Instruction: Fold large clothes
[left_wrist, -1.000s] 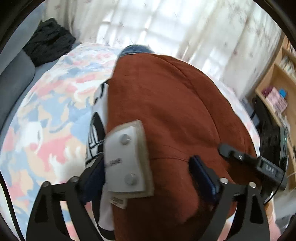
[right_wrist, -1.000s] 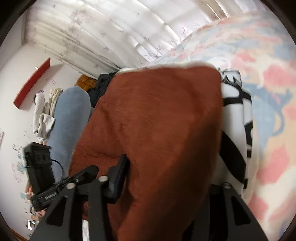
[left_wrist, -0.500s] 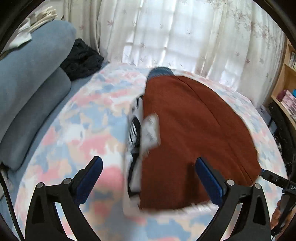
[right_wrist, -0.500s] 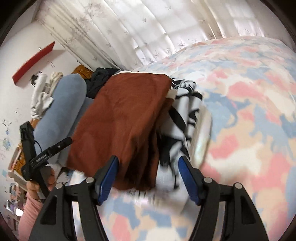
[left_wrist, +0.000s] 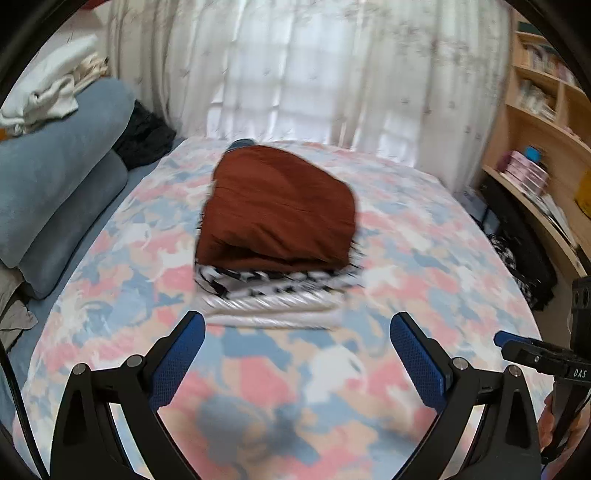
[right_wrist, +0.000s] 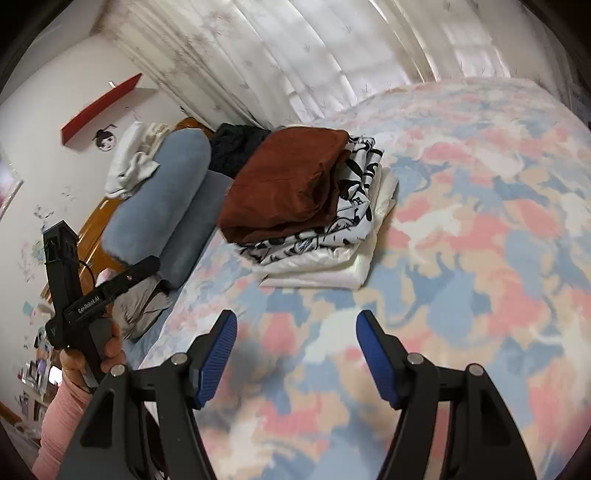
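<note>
Both grippers hang open and empty over a patterned bed, short of a stack of three folded garments.

The left gripper (left_wrist: 293, 354) has its jaws spread wide with only the bedspread (left_wrist: 424, 266) between its blue pads (left_wrist: 177, 363); the right gripper (right_wrist: 295, 356) stands moderately open, its jaws having just been opening, nothing between them. From the left wrist the pile lies at 12 o'clock: one rust-brown garment (left_wrist: 277, 210) on top, one black-and-white printed garment (left_wrist: 273, 282) under it, one white garment (left_wrist: 273, 314) at the bottom. From the right wrist the same pile sits toward 11 o'clock. Two blue-grey bolsters (left_wrist: 55, 199) lie at 9 o'clock. A second ago the brown cloth filled both views, right at the jaws; now it rests folded, well clear of them.
</note>
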